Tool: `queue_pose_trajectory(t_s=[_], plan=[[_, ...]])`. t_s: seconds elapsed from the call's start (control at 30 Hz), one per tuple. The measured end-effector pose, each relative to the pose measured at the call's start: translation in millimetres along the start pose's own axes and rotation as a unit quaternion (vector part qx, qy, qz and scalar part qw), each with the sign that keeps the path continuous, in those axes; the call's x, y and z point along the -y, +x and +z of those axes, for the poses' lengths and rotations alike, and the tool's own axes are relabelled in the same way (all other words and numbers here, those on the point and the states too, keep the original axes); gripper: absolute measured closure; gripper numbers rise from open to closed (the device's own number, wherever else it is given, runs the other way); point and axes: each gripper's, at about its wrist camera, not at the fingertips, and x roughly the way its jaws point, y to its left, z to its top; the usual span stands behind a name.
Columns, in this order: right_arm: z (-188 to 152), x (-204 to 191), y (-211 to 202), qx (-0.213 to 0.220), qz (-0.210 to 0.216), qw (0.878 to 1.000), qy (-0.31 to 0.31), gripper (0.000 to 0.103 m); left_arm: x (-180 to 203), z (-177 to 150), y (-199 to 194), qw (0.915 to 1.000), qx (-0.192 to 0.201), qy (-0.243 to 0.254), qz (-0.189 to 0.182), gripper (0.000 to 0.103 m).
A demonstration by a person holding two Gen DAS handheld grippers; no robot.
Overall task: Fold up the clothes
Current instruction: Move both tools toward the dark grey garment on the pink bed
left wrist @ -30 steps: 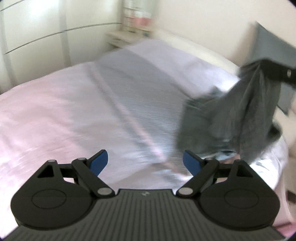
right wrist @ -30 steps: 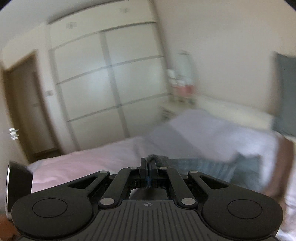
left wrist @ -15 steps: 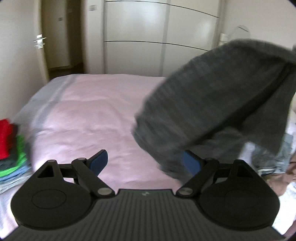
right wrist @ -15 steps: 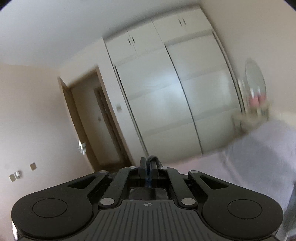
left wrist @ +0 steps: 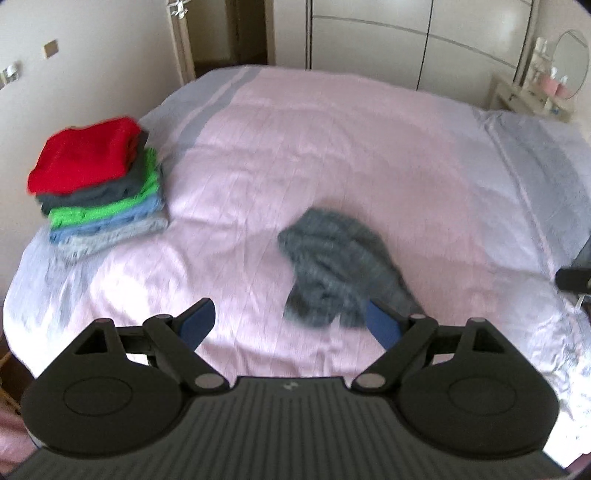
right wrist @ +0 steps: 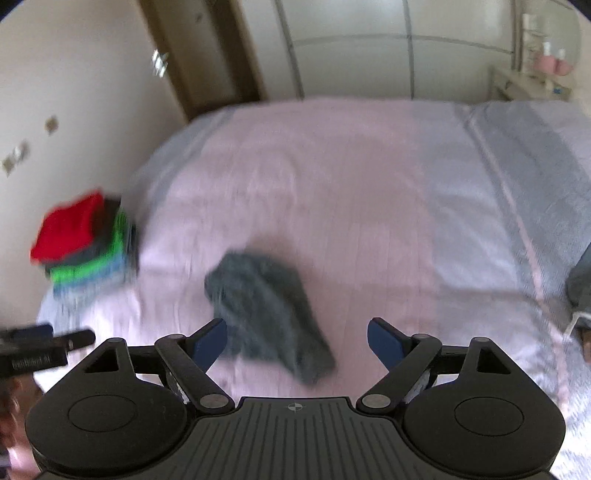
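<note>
Bed [left wrist: 332,140] with pink cover and pale blue-grey bands at both ends, crumpled grey garment [left wrist: 340,266] lying near its front middle, neat stack [left wrist: 99,184] of folded clothes with red on top at its left corner, well apart

We were in a home bedroom. A wide bed [left wrist: 332,155] under a pink and pale lilac striped cover filled most of both views. Beyond the bed's far edge stood a fitted wardrobe [left wrist: 424,40] with tall cream sliding doors, and left of that wardrobe a wooden-framed doorway [left wrist: 236,33] opened onto a darker space. At the bed's far right corner sat a small dressing table [left wrist: 532,98] with a round mirror [left wrist: 570,64] and bottles. On the bed's left edge lay a stack of folded clothes [left wrist: 99,184], red on top.
</note>
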Motion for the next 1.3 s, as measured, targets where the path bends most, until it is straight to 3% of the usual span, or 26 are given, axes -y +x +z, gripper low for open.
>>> queue_pose_trajectory(t_s=[0.23, 0.63, 0.9, 1.3], plan=[[-83.4, -11.5, -11.2, -0.039, -0.014, 0.998, -0.054, 0.017, 16.4, -52.0, -27.2, 0.9997, -0.015, 0.002, 0.017, 0.017], [-128.8, -16.7, -25.0, -0.055, 0.01, 0.995, -0.078, 0.017, 40.3, -91.5, -47.8, 0.9991, -0.019, 0.013, 0.036, 0.017], [-134.1, -15.9, -13.1, -0.071, -0.002, 0.995, -0.076, 0.017, 43.8, -85.5, -40.5, 0.9991, -0.016, 0.02, 0.033, 0.017], [-99.8, -35.7, 48.6, -0.089, -0.026, 0.994, -0.05, 0.017, 3.5, -34.7, 34.2, 0.9971, -0.049, 0.057, 0.0, 0.017]])
